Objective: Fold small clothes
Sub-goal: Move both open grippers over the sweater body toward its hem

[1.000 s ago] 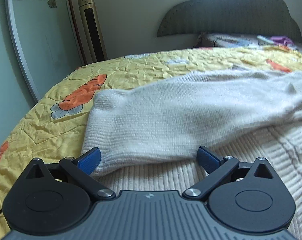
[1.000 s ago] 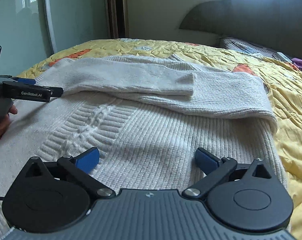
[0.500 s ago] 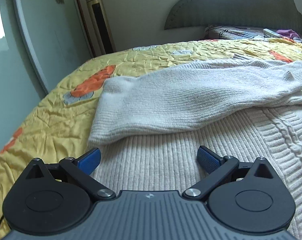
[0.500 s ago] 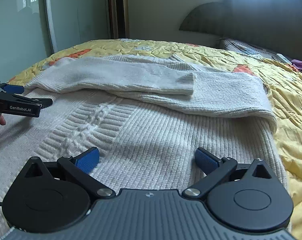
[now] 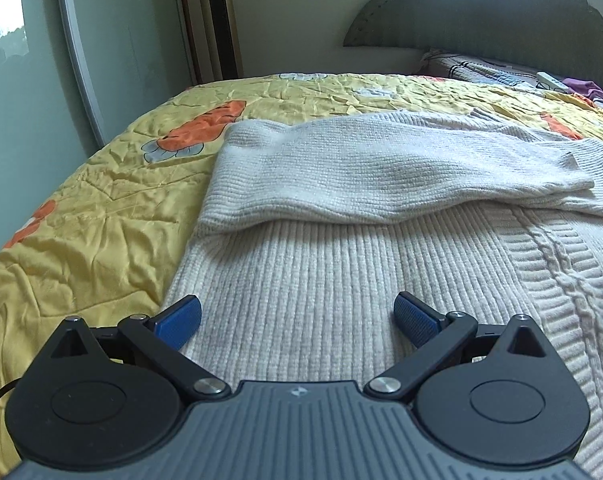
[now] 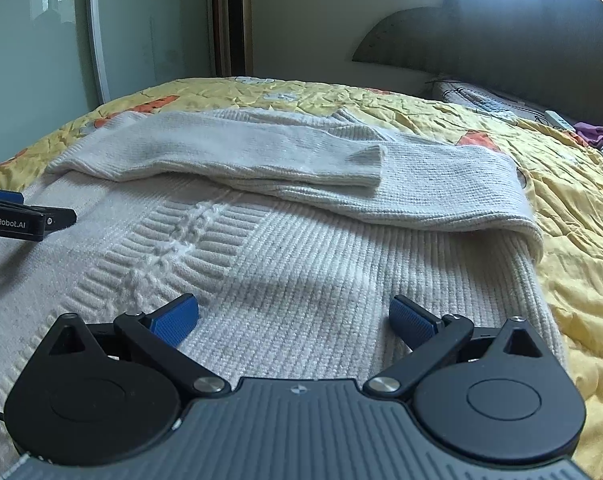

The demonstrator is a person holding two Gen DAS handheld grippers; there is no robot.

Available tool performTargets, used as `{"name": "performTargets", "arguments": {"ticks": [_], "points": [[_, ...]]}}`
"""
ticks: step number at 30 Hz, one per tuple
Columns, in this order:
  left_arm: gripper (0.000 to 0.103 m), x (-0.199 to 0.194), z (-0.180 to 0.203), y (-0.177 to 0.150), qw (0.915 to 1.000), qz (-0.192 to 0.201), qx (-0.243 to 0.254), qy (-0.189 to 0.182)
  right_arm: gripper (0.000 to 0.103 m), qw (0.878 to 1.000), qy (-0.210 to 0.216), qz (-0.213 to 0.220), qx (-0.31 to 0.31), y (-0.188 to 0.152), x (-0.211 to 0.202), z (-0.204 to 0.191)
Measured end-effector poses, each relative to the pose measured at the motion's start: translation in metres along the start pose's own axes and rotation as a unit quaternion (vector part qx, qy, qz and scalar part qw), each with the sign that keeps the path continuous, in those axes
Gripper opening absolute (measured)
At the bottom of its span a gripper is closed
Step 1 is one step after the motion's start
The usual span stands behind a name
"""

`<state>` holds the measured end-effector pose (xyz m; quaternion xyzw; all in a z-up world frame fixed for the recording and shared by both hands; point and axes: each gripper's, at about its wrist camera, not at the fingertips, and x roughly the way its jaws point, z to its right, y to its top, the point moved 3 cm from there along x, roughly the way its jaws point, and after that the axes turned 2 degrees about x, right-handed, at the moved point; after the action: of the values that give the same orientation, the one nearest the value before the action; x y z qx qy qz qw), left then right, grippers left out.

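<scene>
Lying flat on a bed with a yellow quilt (image 5: 101, 216) printed with orange carrots is a cream knitted sweater (image 6: 301, 264), its ribbed body spread toward the foot of the bed and a cable pattern running down its middle. Both sleeves are already folded across the chest: the left sleeve (image 5: 381, 172) lies on top, its cuff overlapping the right sleeve (image 6: 441, 188) beneath, so the garment forms a tidy rectangle ready for a further fold. The left gripper (image 5: 297, 316) hovers low over the sweater's left side near the hem, jaws wide apart and holding nothing. The right gripper (image 6: 293, 312) hovers likewise over the right side, jaws spread and empty. Placed symmetrically like this, the pair seem poised to pinch the hem and lift it toward the collar. A dark headboard (image 6: 501, 32) stands at the far end of the bed.
</scene>
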<state>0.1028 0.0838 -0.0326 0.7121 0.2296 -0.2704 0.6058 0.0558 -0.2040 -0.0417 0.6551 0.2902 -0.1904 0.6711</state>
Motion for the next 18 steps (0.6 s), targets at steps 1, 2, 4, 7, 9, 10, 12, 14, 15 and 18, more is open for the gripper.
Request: {"name": "performTargets", "arguments": {"ticks": [1, 2, 4, 7, 9, 10, 12, 14, 15, 18], "points": [[0.103, -0.003, -0.001, -0.001, 1.0, -0.003, -0.002, 0.003, 0.103, 1.0, -0.002, 0.001, 0.004, -0.001, -0.002, 0.001], [0.103, -0.007, -0.001, -0.003, 1.0, -0.004, -0.002, 0.005, 0.103, 1.0, -0.006, 0.002, 0.01, -0.002, -0.005, 0.003], [0.103, -0.019, 0.0, -0.01, 0.9999, 0.0, 0.011, 0.0, 0.103, 1.0, -0.007, 0.002, 0.016, -0.005, -0.011, 0.005], [0.103, -0.037, 0.0, -0.026, 0.9995, 0.008, 0.03, -0.002, 0.103, 1.0, -0.007, 0.003, 0.015, -0.015, -0.024, 0.007], [0.103, -0.047, -0.001, -0.035, 0.9994, 0.008, 0.03, -0.012, 0.103, 1.0, -0.007, 0.002, 0.013, -0.022, -0.032, 0.008], [0.103, -0.051, -0.003, -0.039, 0.9995, 0.007, 0.028, -0.017, 0.103, 1.0, -0.007, 0.003, 0.012, -0.025, -0.035, 0.009], [0.103, -0.06, -0.006, -0.046, 0.9995, 0.002, 0.02, -0.026, 0.103, 1.0, -0.009, 0.003, 0.013, -0.029, -0.041, 0.01], [0.103, -0.067, -0.007, -0.051, 0.9993, 0.003, 0.017, -0.032, 0.103, 1.0, -0.011, 0.005, 0.017, -0.032, -0.046, 0.011], [0.103, -0.07, -0.008, -0.054, 0.9992, 0.005, 0.021, -0.034, 0.103, 1.0, -0.012, 0.005, 0.018, -0.033, -0.047, 0.011], [0.103, -0.077, -0.006, -0.06, 0.9988, 0.011, 0.034, -0.033, 0.103, 1.0, -0.013, 0.005, 0.021, -0.035, -0.048, 0.012]]}}
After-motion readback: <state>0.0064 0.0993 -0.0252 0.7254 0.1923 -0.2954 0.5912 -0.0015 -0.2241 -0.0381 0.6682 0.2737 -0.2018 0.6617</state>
